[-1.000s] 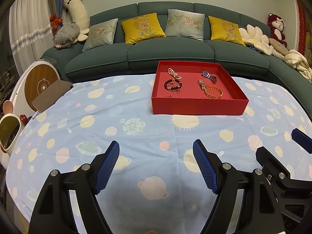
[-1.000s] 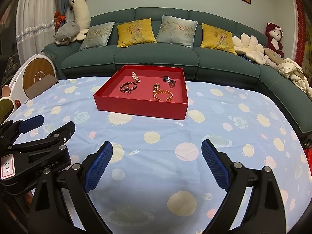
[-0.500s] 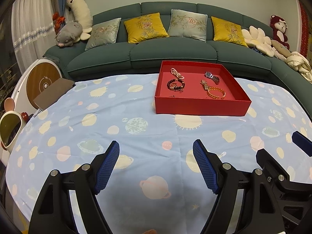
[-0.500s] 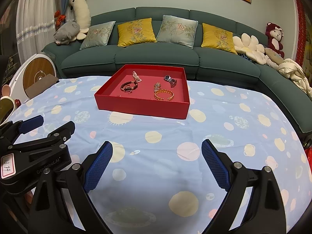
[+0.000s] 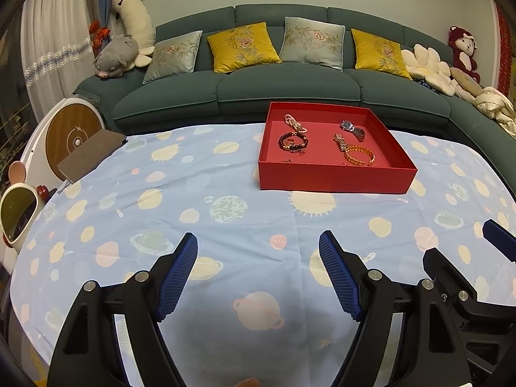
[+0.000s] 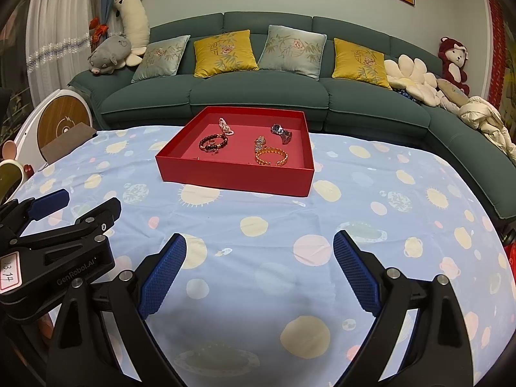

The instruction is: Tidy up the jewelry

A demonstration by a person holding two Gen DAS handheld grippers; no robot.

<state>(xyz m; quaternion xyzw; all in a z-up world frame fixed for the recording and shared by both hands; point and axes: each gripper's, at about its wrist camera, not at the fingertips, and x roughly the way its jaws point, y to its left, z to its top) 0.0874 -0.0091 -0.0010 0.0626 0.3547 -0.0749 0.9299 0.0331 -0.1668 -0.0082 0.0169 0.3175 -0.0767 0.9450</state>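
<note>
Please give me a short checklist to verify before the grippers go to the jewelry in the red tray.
1. Left gripper open, empty: ok.
2. Right gripper open, empty: ok.
3. Red tray flat on the cloth: ok.
4. Pieces lie apart: dark bracelet and watch ok; amber bracelet touching the gold piece, cannot tell.
5. Path to the tray free: ok.

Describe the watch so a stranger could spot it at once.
On the blue cloth in front of the green sofa sits a red box. The watch lies at its far right corner, the only silver piece with a dark round face.
</note>
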